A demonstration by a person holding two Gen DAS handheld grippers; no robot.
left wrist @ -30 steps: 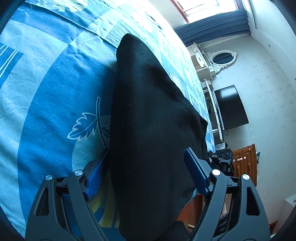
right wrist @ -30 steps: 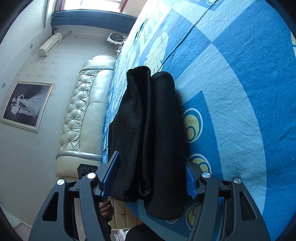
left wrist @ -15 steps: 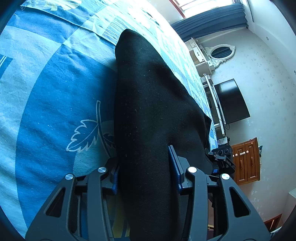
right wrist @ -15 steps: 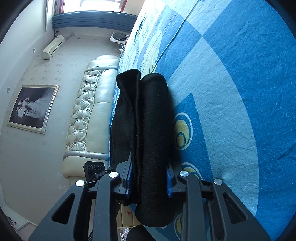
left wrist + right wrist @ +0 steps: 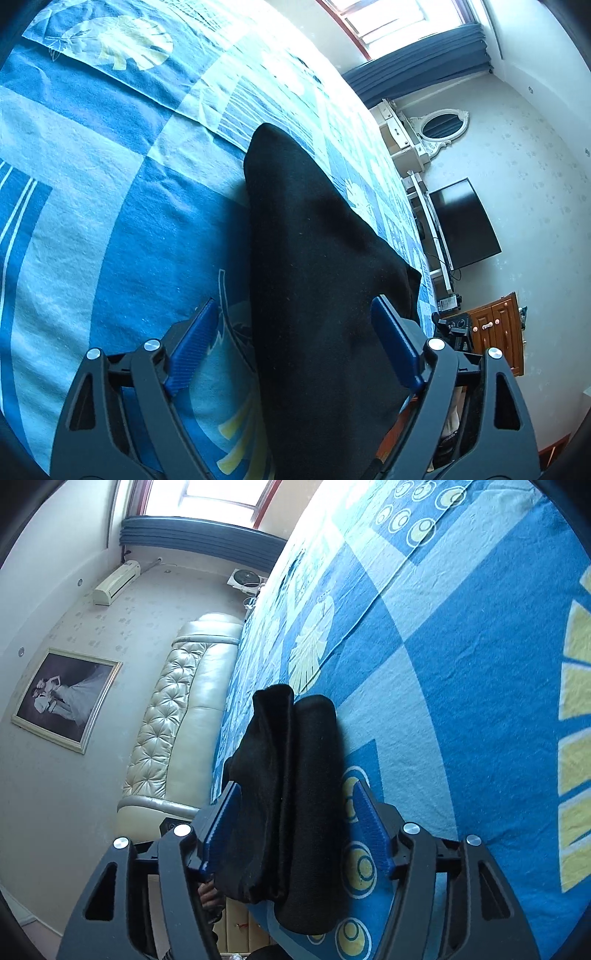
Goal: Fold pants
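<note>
The black pants [image 5: 317, 266] lie folded in a thick bundle on the blue patterned bedspread [image 5: 110, 206]. In the left wrist view my left gripper [image 5: 295, 339] is open, its blue pads [image 5: 192, 347] standing apart on either side of the bundle's near end. In the right wrist view the pants [image 5: 295, 794] show stacked folded layers near the bed's edge. My right gripper [image 5: 295, 823] is open too, with its blue pads [image 5: 369, 827] spread either side of the bundle.
The bedspread [image 5: 461, 664] stretches away on the right. A cream tufted headboard [image 5: 177, 716] and a framed picture [image 5: 62, 698] lie left. A black TV [image 5: 465, 225], white mirror dresser [image 5: 424, 136] and wooden cabinet [image 5: 495, 332] stand beyond the bed edge.
Both grippers were open, shut on the pants bundle half a second ago, and now stand open again, drawn back a little. The pants rest on the bed.
</note>
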